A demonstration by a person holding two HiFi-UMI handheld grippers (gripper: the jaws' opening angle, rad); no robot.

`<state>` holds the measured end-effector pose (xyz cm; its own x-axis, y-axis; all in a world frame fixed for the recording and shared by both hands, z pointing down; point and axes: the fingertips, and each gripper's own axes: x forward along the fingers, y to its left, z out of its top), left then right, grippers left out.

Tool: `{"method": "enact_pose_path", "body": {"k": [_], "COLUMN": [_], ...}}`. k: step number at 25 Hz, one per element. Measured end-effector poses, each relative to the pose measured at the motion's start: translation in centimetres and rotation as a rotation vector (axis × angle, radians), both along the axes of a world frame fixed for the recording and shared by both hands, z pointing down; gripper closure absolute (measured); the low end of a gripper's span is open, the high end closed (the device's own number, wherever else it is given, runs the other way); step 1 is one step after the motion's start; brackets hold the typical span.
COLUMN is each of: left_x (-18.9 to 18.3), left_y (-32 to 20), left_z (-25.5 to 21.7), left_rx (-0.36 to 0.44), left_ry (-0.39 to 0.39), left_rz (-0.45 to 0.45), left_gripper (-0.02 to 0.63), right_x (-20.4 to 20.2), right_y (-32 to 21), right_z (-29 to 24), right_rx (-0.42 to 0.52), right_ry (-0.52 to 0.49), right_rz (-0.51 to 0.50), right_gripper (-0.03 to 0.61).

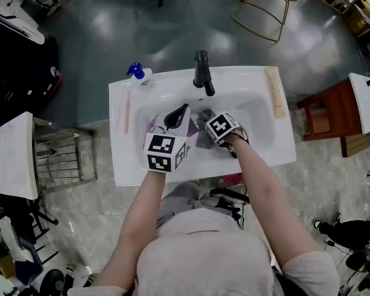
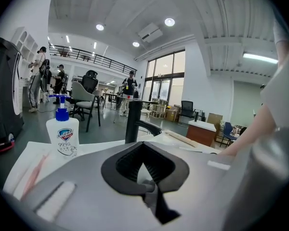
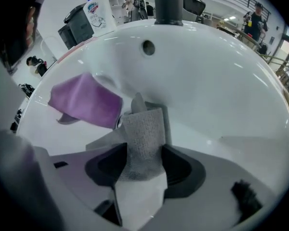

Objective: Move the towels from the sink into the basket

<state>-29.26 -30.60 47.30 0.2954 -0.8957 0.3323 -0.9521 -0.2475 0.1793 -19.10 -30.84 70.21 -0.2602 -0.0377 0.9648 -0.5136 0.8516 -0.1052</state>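
Observation:
A grey towel (image 1: pixel 203 135) (image 3: pixel 143 141) lies in the bowl of the white sink (image 1: pixel 259 119) (image 3: pixel 216 90), just below the faucet. My right gripper (image 1: pixel 225 131) (image 3: pixel 143 170) points steeply down into the bowl, open wide, and the grey towel's end stands between its jaws. A purple towel (image 1: pixel 153 125) (image 3: pixel 84 100) lies to the left of the grey one in the bowl. My left gripper (image 1: pixel 177 115) (image 2: pixel 143 150) hovers over the sink's left half, near level and aimed at the faucet. Its jaws meet at the tips with nothing in them.
A black faucet (image 1: pixel 202 73) (image 2: pixel 133 121) stands at the sink's back rim, a blue-capped soap bottle (image 1: pixel 142 77) (image 2: pixel 61 131) at its left corner. A wooden stick (image 1: pixel 273 91) lies on the right rim. A wire rack (image 1: pixel 65 159) stands left, a wooden stool (image 1: pixel 324 113) right.

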Motion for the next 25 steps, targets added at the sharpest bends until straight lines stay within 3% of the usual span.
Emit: {"method": "enact_pose_path", "body": {"k": [5,6,7,8,10,17,25], "left_x": [0.0,0.0,0.0,0.0,0.0,-0.1,0.5], "left_y": [0.0,0.0,0.0,0.1,0.1,0.0,0.3], "left_z": [0.3,0.3,0.4,0.3,0.3,0.3,-0.3], "left_rx": [-0.007,-0.008,-0.009,-0.009,-0.009,-0.006,0.009], "left_ry": [0.005,0.006,0.008,0.009,0.011,0.011,0.013], "left_rz": [-0.006,-0.005,-0.004,-0.003,-0.002,0.001,0.006], "left_gripper": [0.607,0.607,0.607,0.607,0.607,0.607,0.607], "right_x": [0.4,0.3,0.3,0.5,1.0,0.9,1.1], "right_y": [-0.4,-0.8,-1.2,-1.4,-1.3,-0.9,-1.0], "right_z": [0.4,0.3,0.1,0.0,0.0,-0.8,-3.3], "right_rx": [0.027,0.052,0.073,0.082,0.068,0.032,0.065], "right_ry": [0.015,0.017,0.018,0.021,0.027,-0.040,-0.113], "right_rz": [-0.015,-0.030,-0.037,-0.033,0.001,0.059,0.064], "right_gripper": [0.344,0.376,0.472,0.521,0.543,0.549,0.549]}}
